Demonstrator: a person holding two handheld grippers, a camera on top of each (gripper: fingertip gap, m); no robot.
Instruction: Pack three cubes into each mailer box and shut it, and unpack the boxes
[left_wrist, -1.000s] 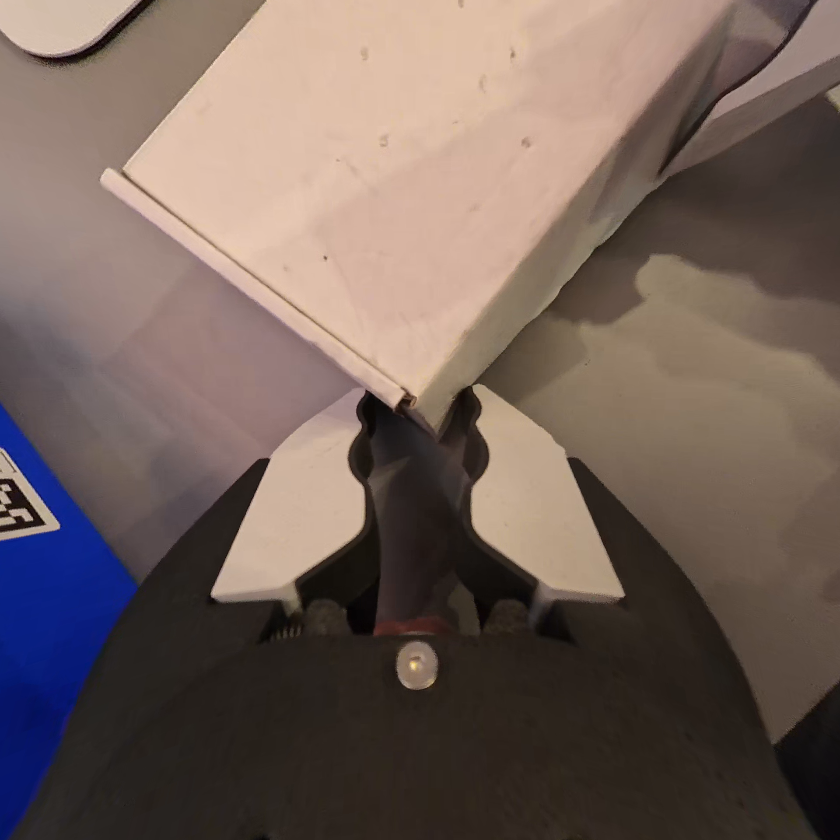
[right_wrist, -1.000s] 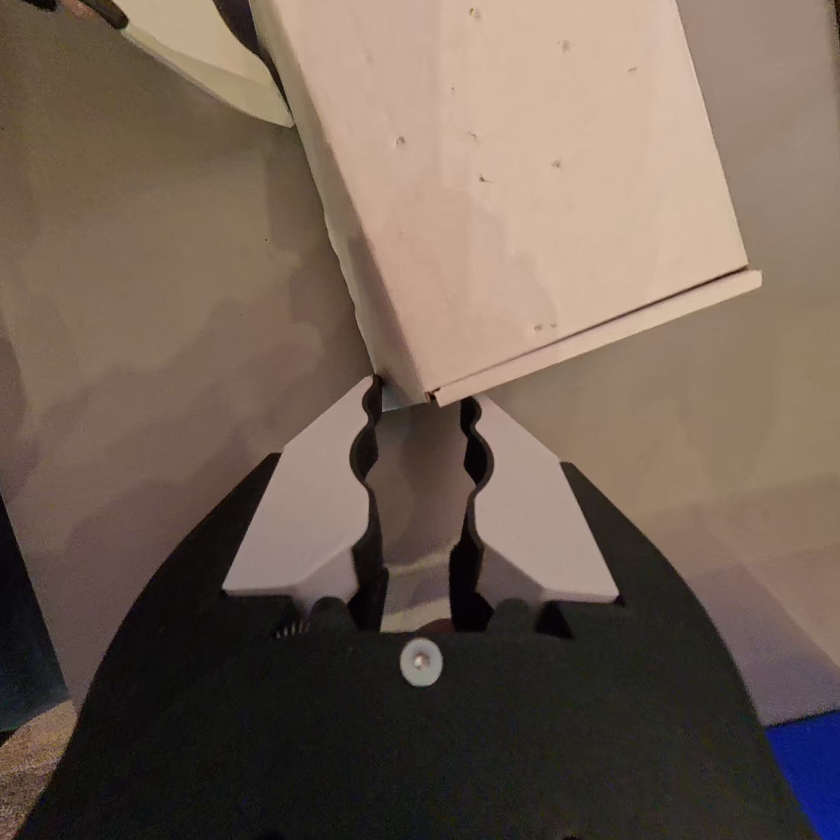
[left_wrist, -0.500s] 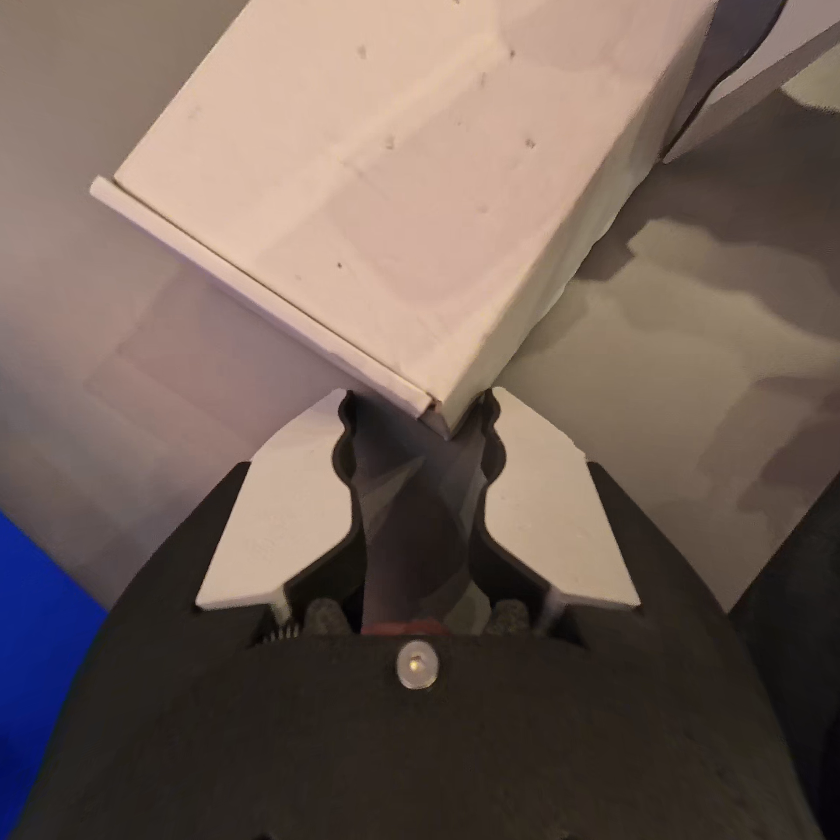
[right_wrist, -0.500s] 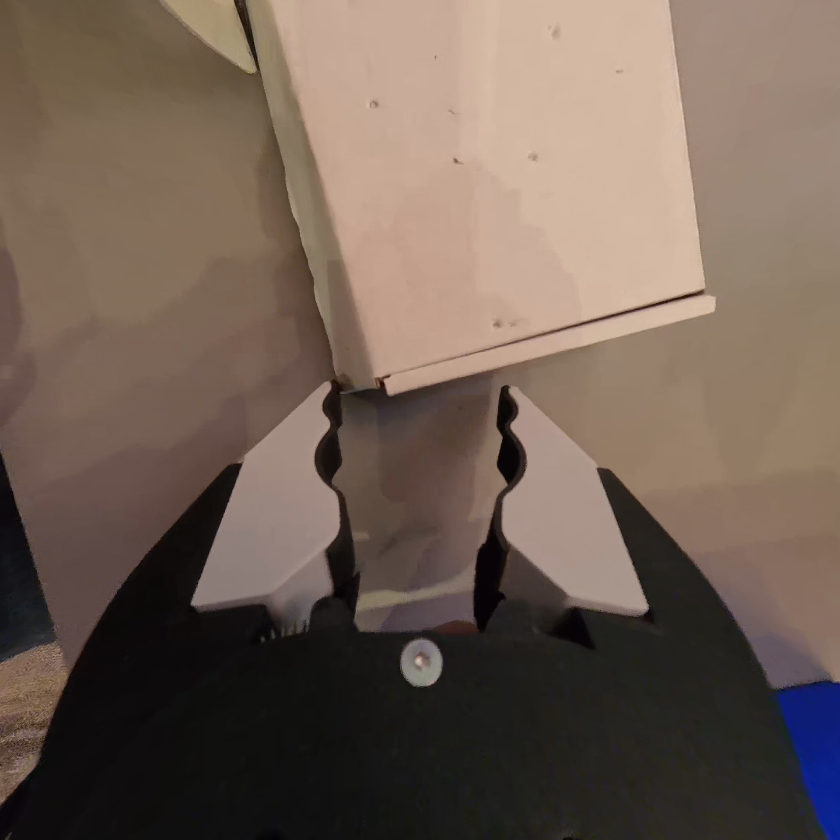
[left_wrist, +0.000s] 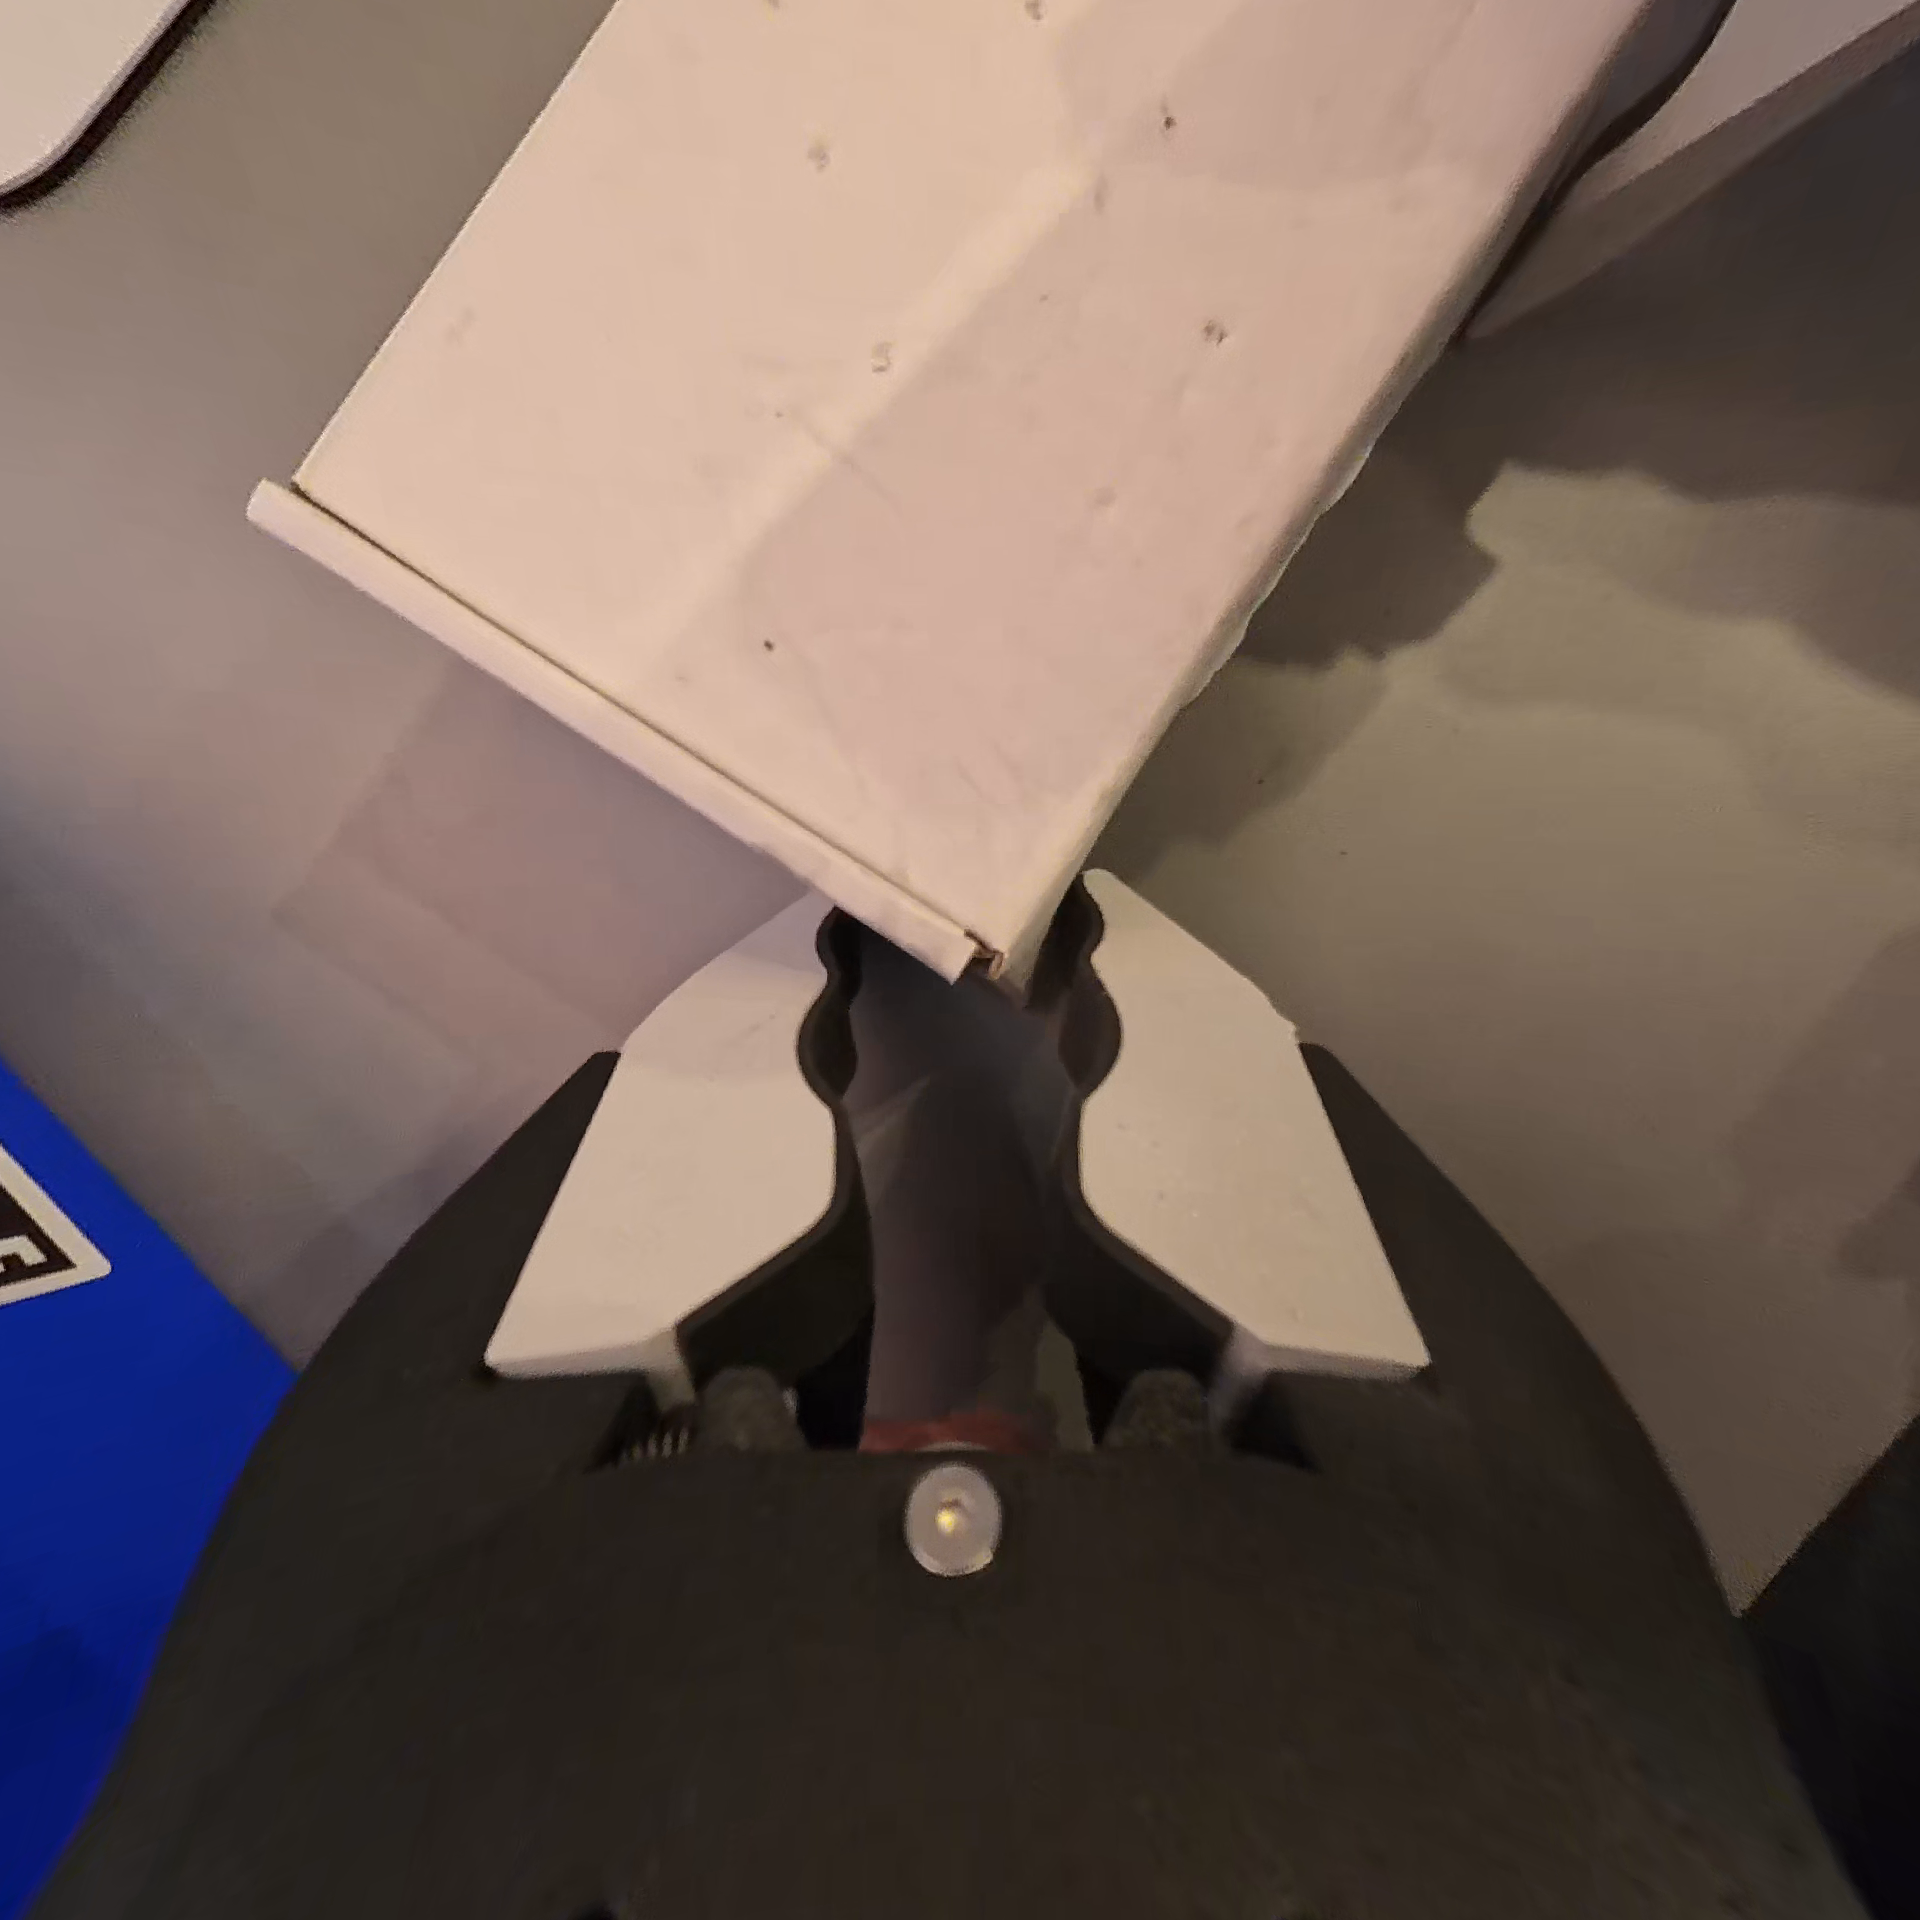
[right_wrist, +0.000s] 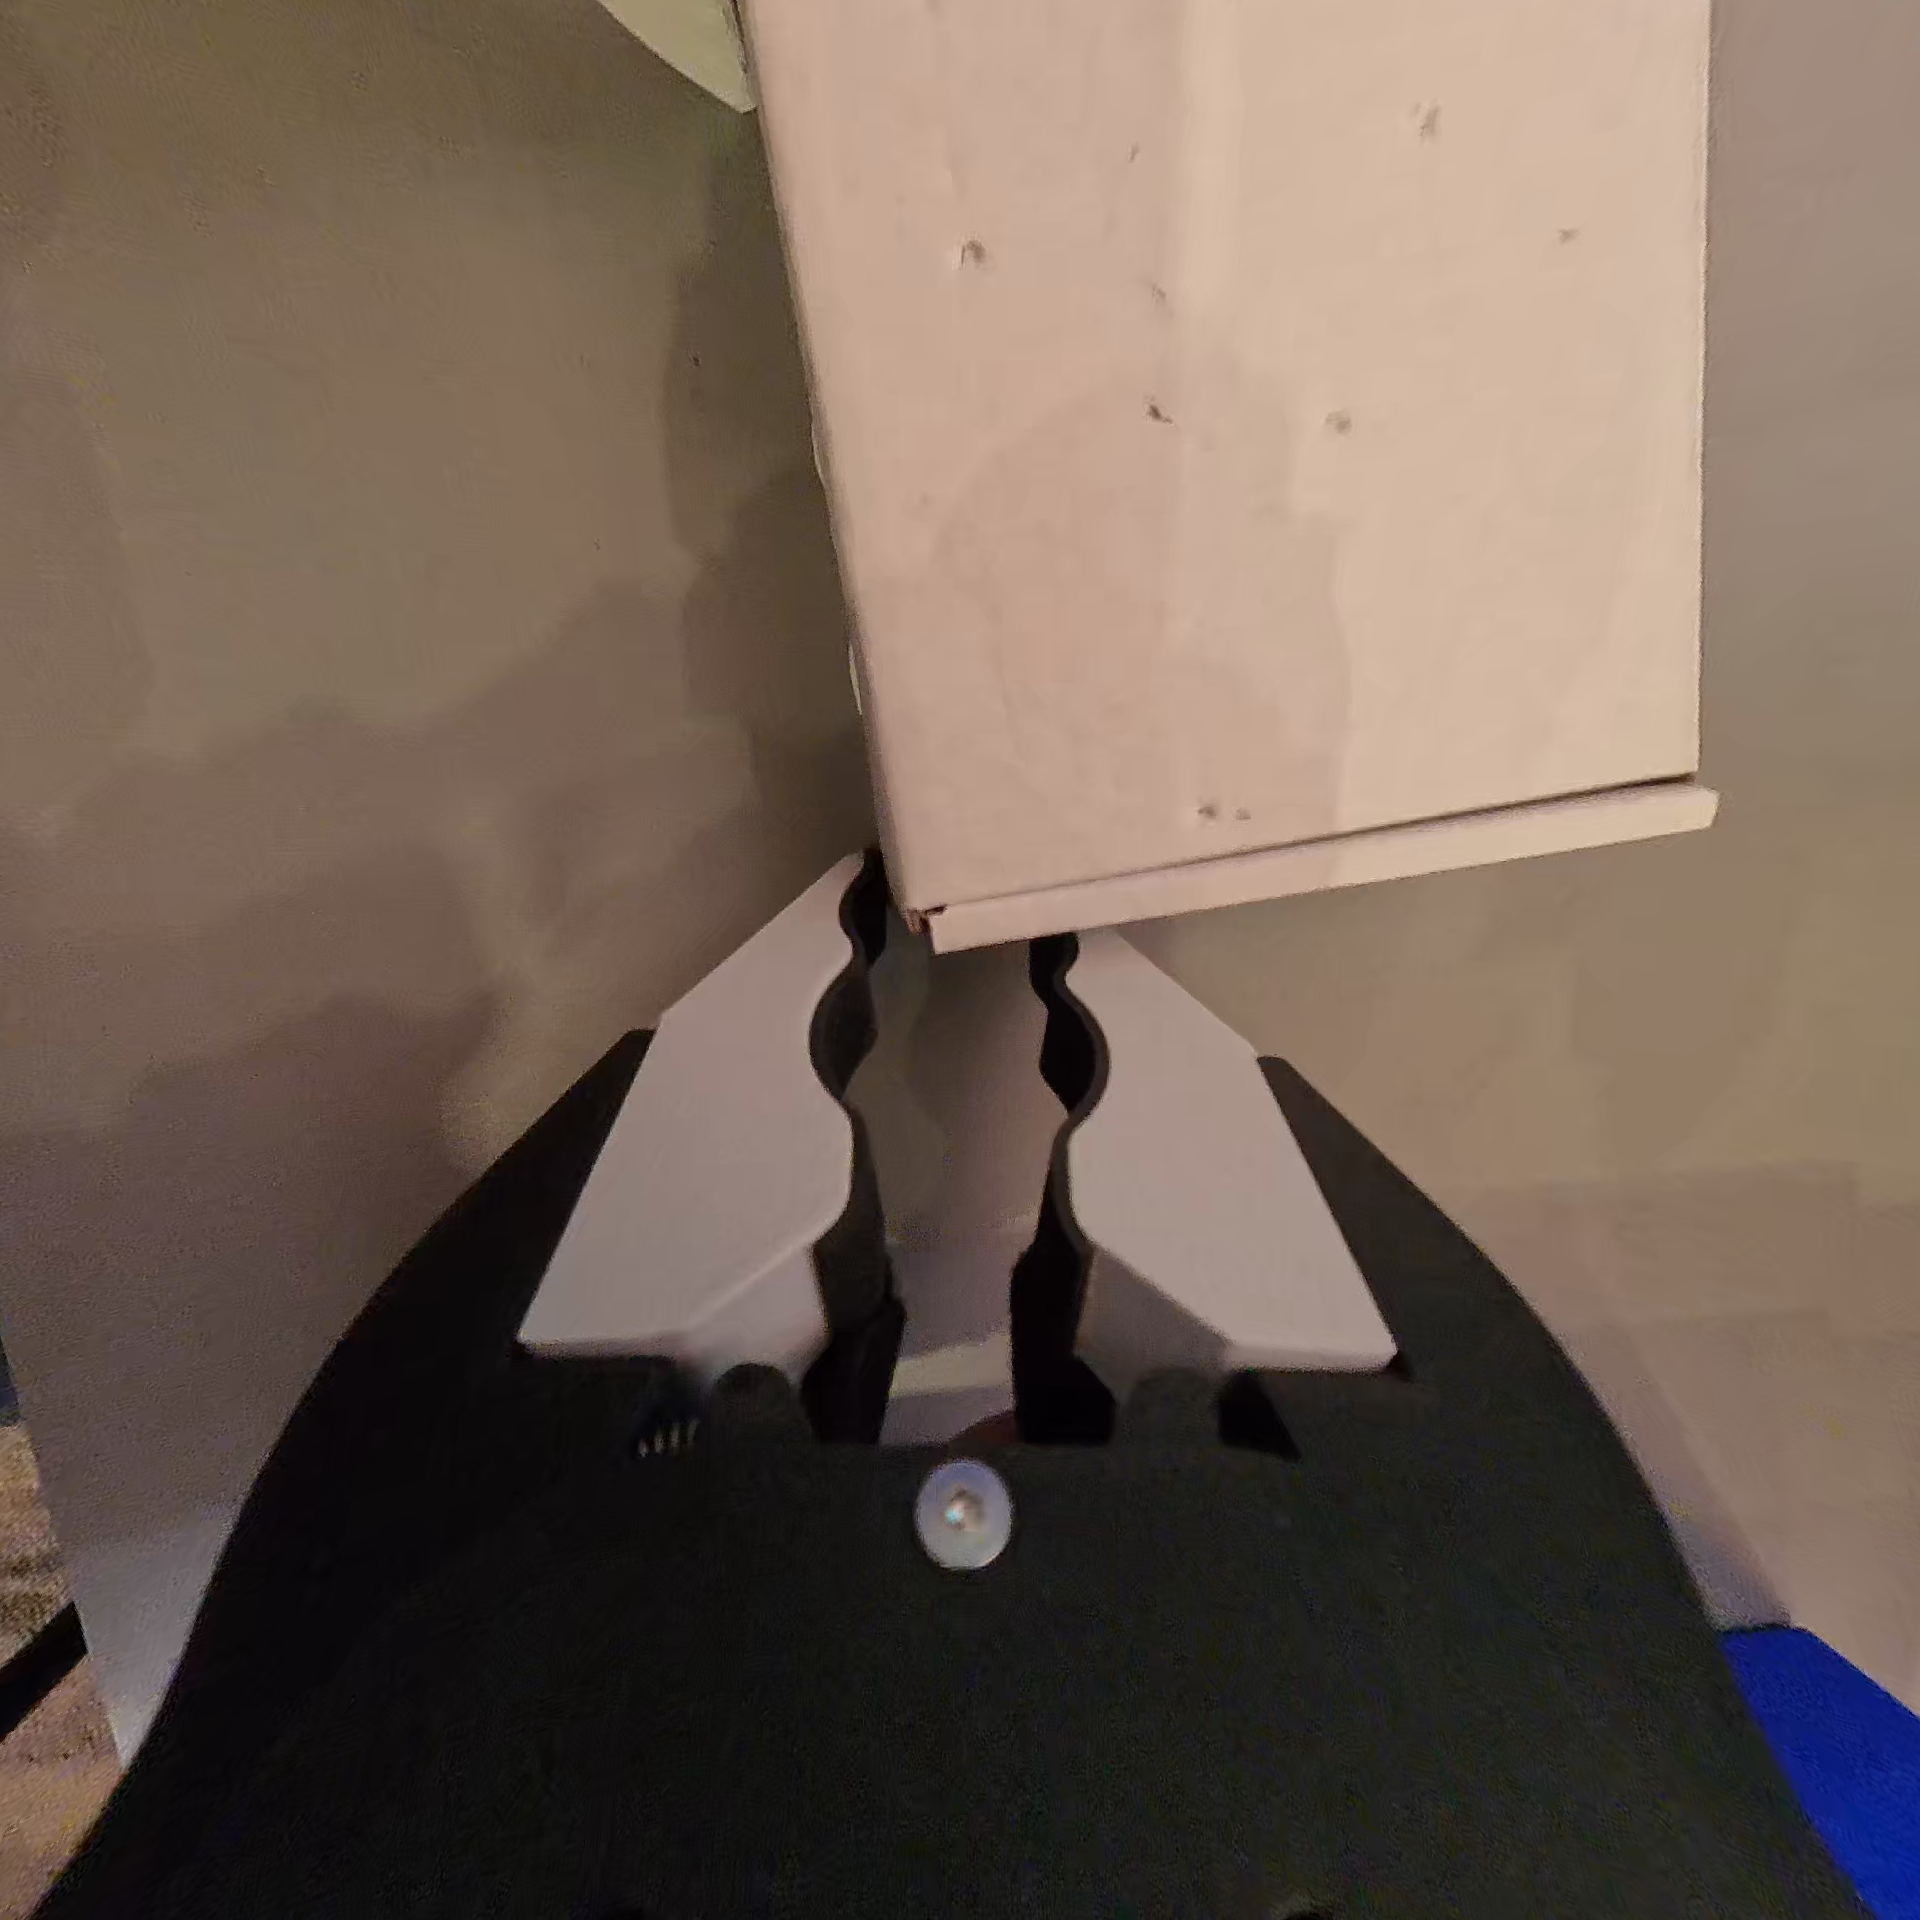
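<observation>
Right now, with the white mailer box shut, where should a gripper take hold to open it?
Probably the thin front lip of the mailer box, approached from the front. It juts past the box face, the only edge that fingers can catch. The left gripper and right gripper sit at its corners.

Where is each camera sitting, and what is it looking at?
Left wrist view: sits on the left claw, looking along its white fingers at a corner of the white mailer box over the grey table.
Right wrist view: sits on the right claw, facing another corner of it.
Both share the box and table.
</observation>
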